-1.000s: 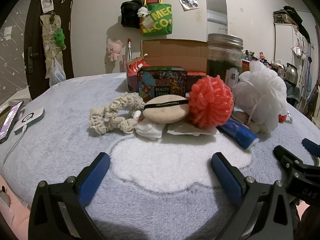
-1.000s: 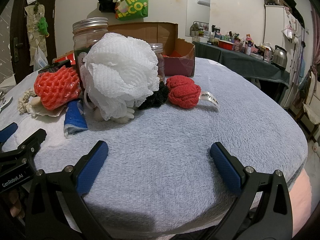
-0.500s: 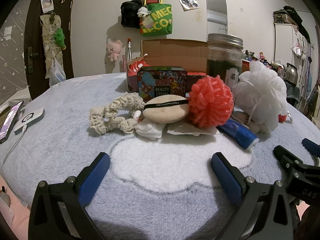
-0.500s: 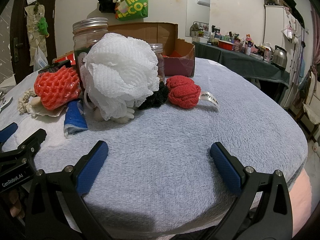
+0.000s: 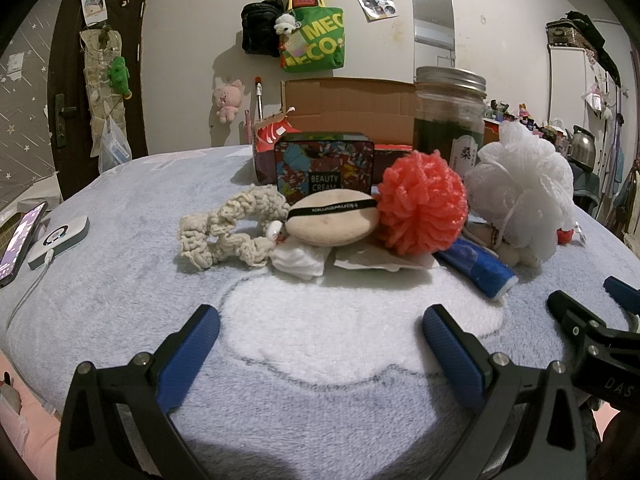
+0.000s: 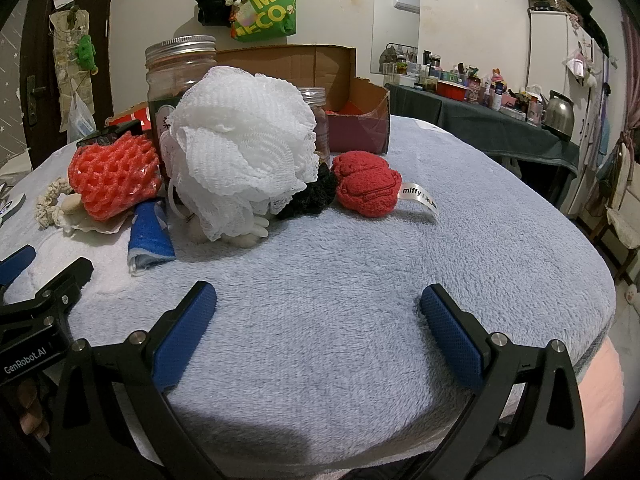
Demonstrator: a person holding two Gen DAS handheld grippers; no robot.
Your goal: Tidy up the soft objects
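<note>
- The left gripper (image 5: 320,336) is held low over the near edge of a surface covered by a grey-blue fleece blanket (image 5: 120,280); its blue-padded fingers (image 5: 192,344) are spread wide with nothing between them.
- The right gripper (image 6: 318,316) is held over bare blanket to the right, its fingers (image 6: 448,332) likewise spread and empty.
- The soft objects are seen clustered in the middle of the blanket, ahead of both grippers and well apart from them.
- A cream knitted scrunchie (image 5: 228,228) is found at the left end of the cluster, with a beige powder puff (image 5: 332,220), crossed by a black band, just beside it.
- The puff is seen resting partly on crumpled white tissue (image 5: 298,260).
- A coral mesh ball (image 5: 422,204) is placed against the puff's right side, and a white bath pouf (image 5: 524,192) stands to its right.
- A blue tube (image 5: 476,266) is seen lying in front of the coral ball and the pouf.
- In the right wrist view, a black scrunchie (image 6: 310,196) is seen touching the pouf, and a red plush piece (image 6: 368,188) with a white label lies just beside it.
- Behind the cluster, a patterned tin (image 5: 324,168), a glass jar (image 5: 450,120) with a metal lid and an open cardboard box (image 5: 348,104) are seen.
- A phone (image 5: 20,236) and a white device (image 5: 60,236) are seen at the blanket's far left edge.
</note>
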